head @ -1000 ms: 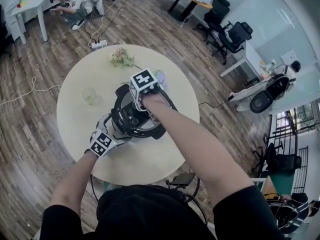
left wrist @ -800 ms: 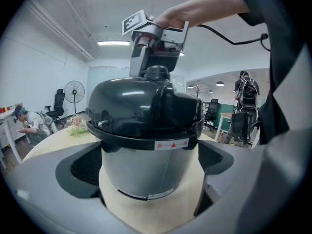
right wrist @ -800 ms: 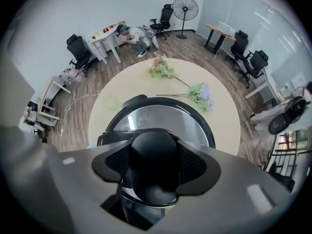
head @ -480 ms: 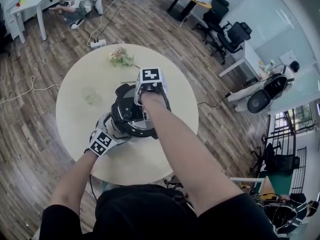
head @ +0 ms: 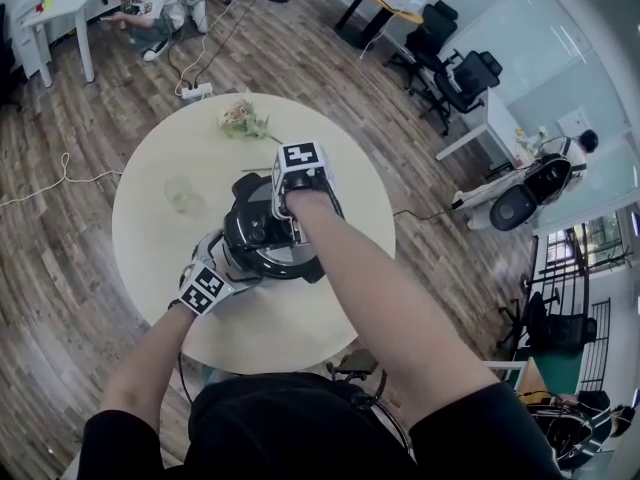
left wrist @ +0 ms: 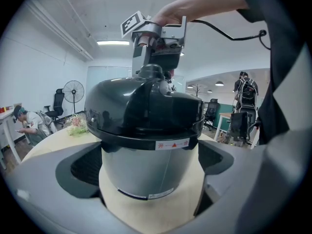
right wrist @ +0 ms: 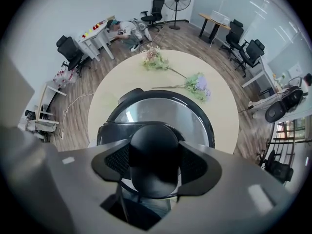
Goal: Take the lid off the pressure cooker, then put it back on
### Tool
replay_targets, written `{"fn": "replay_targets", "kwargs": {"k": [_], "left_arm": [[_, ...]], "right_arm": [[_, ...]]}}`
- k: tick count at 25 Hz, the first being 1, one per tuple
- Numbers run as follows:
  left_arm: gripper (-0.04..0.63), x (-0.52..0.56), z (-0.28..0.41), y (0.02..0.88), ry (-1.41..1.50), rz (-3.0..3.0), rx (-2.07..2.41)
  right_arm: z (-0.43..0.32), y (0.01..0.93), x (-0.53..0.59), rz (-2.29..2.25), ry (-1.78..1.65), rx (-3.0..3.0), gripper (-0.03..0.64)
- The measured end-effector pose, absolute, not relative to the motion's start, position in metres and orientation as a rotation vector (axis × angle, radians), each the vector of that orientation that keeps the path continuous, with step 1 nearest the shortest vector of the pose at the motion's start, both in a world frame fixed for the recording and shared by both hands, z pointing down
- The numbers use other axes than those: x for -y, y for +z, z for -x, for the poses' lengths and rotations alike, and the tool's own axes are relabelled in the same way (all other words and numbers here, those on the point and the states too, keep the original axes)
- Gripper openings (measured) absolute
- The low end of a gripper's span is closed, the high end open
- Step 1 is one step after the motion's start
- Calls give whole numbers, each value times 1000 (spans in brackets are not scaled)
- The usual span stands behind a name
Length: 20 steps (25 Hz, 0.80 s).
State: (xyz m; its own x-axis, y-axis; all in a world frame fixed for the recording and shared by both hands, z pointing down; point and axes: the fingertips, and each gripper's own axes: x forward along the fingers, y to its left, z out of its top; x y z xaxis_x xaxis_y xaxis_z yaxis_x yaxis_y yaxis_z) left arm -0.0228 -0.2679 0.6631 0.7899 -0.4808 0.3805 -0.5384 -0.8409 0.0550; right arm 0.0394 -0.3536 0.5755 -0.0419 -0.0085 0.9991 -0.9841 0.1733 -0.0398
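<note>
On the worktop (head: pixel 150 258), the lid (head: pixel 255 233) has been twisted.
Knob (right wrist: pixel 153 152) clamped by right fingers (right wrist: pixel 197 167), pot (left wrist: pixel 146 172) by left fingers (left wrist: pixel 85 167); unlocking likely begun.

Round the pressure cooker (head: pixel 262 240) on the round table (head: pixel 300 320), the widest bare top is lying from 3 through 6 o'clock, though the person's right forearm (head: pixel 380 288) is crossing above it at 5. At 7 o'clock the left gripper (head: pixel 228 253) is clasping the cooker's body and blocking that side. A clear glass (head: pixel 180 193) is standing at 10, apart from the cooker and leaving a lane between. A pink flower bunch (head: pixel 243 120) is lying at 12 near the rim, and purple flowers (right wrist: pixel 197 84) are lying at 1, closer in. Straight above, the right gripper (head: pixel 285 216) is clamping the lid knob (right wrist: pixel 153 150), closing off the top.
</note>
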Motion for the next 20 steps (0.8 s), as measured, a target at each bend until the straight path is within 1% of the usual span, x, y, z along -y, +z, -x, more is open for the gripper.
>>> {"fn": "replay_targets", "kwargs": {"k": [5,13,20], "left_arm": [[591,268,23,664,542,-2817,805],[591,269,21,662,540,-2811,816],[591,267,24,665,550,-2810,816]], "right_arm": [[-41,581,353,-1031,1109,1329,301],[-42,576,353,-1027,1090,1349,285],[-48,555,352,-1009,1189,1360,285]]}}
